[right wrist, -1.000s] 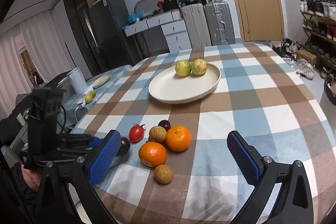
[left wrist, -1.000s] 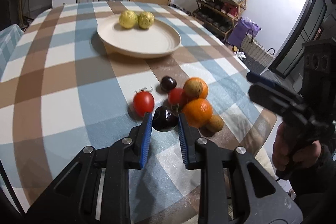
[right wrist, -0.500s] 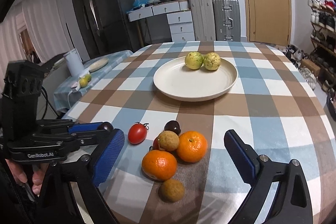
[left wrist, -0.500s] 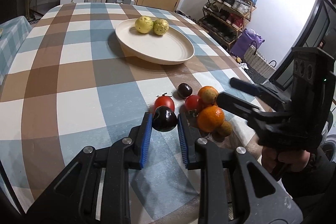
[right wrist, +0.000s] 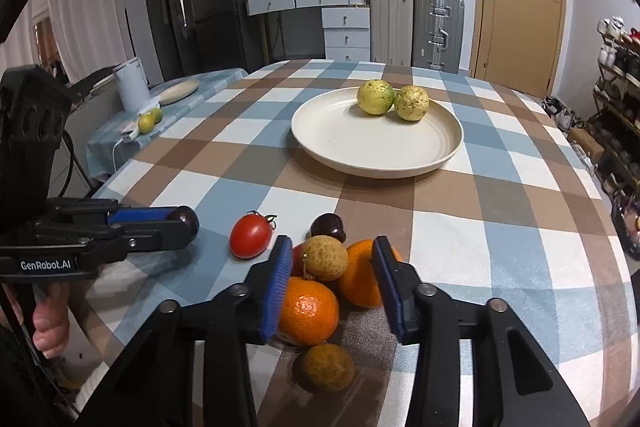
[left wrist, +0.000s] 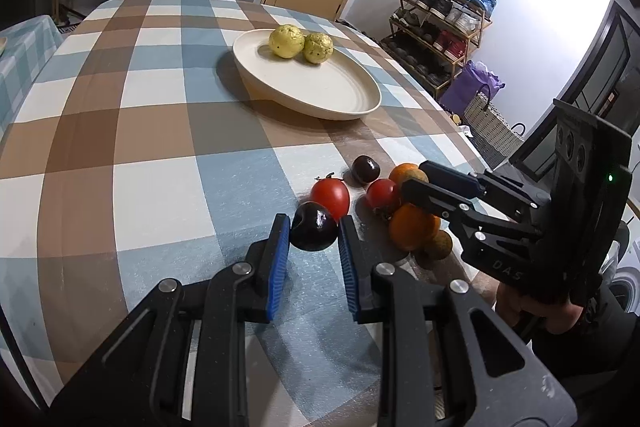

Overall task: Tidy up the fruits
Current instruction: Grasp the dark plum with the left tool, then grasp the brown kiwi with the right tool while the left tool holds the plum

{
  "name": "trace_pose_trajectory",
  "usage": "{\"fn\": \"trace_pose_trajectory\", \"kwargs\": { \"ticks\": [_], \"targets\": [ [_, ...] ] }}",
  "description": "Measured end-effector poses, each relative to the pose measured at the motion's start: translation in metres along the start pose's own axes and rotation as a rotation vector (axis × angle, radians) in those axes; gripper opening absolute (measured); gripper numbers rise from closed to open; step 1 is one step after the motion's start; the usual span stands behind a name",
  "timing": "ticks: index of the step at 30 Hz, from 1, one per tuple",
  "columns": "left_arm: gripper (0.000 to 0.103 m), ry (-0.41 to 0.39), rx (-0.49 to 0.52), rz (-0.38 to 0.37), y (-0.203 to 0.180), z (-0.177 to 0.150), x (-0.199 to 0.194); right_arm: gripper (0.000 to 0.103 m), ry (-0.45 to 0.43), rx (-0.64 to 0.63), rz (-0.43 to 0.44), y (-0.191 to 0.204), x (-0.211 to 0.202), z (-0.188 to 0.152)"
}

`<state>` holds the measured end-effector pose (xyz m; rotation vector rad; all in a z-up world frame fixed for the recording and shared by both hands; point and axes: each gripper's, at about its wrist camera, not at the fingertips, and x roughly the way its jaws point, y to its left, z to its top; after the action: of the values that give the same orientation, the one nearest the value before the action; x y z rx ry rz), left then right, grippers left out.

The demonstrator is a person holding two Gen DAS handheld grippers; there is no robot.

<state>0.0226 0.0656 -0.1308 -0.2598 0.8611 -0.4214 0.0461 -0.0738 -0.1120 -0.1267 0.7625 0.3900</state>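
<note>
My left gripper is shut on a dark plum, held just above the checked tablecloth; it also shows in the right wrist view. My right gripper is open above the fruit pile, its fingers on either side of a brown longan that sits on top of two oranges. A red tomato, a second dark plum and another longan lie around the pile. A cream plate holds two yellow-green fruits.
The table's right edge is close to the pile. A side table on the left carries a white kettle and small green fruit. Suitcases, drawers and a shoe rack stand beyond the table.
My right gripper has come in low over the fruit pile and narrowed its jaws around the top longan. My left gripper has lifted the dark plum slightly and drawn back.
</note>
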Motion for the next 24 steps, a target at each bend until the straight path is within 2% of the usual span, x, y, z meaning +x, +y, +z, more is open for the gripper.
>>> {"fn": "trace_pose_trajectory", "kwargs": {
  "ticks": [2,8,13,24],
  "targets": [
    [0.022,0.000,-0.002,0.001,0.001,0.000,0.001,0.027,0.004,-0.019,-0.002,0.003,0.002,0.000],
    [0.022,-0.002,-0.005,0.009,0.003,0.003,0.002,0.026,-0.014,0.004,0.026,0.001,0.001,-0.001],
    [0.022,-0.011,0.007,0.011,0.000,0.011,0.001,0.026,-0.069,0.059,0.082,-0.011,-0.009,0.003],
    [0.022,-0.057,0.033,0.027,0.002,0.077,0.010,0.026,-0.138,0.170,0.195,-0.046,-0.013,0.029]
  ]
}}
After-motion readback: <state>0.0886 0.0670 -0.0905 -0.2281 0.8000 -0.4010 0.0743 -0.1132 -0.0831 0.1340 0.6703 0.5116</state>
